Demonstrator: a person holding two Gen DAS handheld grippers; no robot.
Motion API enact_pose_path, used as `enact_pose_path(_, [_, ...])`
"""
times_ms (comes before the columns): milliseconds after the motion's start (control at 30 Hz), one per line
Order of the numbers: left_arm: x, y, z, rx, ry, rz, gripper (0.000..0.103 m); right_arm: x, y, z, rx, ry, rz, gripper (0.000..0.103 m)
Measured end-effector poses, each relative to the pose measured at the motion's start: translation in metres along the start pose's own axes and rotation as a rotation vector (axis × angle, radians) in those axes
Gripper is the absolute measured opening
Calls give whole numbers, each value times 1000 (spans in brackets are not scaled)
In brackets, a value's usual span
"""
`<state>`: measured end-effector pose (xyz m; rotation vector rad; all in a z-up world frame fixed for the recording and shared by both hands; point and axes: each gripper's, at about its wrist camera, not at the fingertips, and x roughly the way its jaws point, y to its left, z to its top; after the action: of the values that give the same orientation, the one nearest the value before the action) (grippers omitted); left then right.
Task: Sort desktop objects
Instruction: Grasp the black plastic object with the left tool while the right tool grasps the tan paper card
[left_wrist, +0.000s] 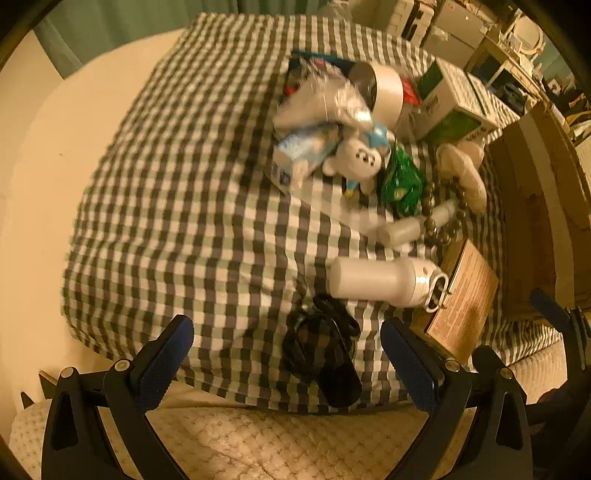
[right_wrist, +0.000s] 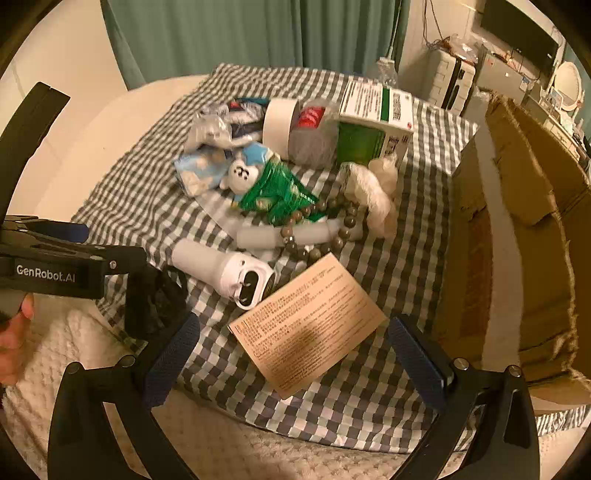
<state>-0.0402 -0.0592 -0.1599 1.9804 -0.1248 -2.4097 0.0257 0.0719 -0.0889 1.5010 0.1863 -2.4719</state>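
Observation:
Desktop objects lie in a heap on a checkered cloth (left_wrist: 177, 192). A white bottle (left_wrist: 384, 282) lies on its side, also in the right wrist view (right_wrist: 221, 269). A black mesh pouch (left_wrist: 321, 354) lies just ahead of my open, empty left gripper (left_wrist: 288, 358). A tan printed box (right_wrist: 306, 325) lies between the fingers of my open, empty right gripper (right_wrist: 295, 354). A white plush toy (right_wrist: 240, 175), green foil packet (right_wrist: 277, 194), bead bracelet (right_wrist: 317, 229), tape roll (right_wrist: 279, 120) and green-white box (right_wrist: 373, 125) sit farther back.
An open cardboard box (right_wrist: 517, 236) stands at the right edge of the cloth. Crumpled silver and blue wrappers (right_wrist: 210, 147) lie at the back left. A cream quilted surface (right_wrist: 258, 450) lies under the cloth. My left gripper's body (right_wrist: 55, 266) shows at left in the right wrist view.

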Motion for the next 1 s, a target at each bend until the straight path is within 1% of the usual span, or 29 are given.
enact_pose_path(167, [19,-2,-4,4,76,-19,103,13,1,-2,3,42,-7,103])
enact_pose_path(433, [44,-3,-13,-1,179,-25,103,37,6,-6,-11,109,-20,103])
enact_pose_path(567, [56,-3,-19,-9,229,-25,103,48,6,-6,6,138,-22,103])
enact_pose_path(700, [66,3,-23,-51,261,-21,103,56,6,-5,19,159,-37,103])
enact_pose_path(867, [76,10,-30,-89,300,-33,103,61,12,-3,5,158,-67,103])
enact_pose_path(933, [78,15,-33,-103,311,-36,101,62,11,-3,16,162,-62,103])
enact_pose_path(1000, [80,21,-37,-111,331,-41,100,63,4,-3,53,166,-61,103])
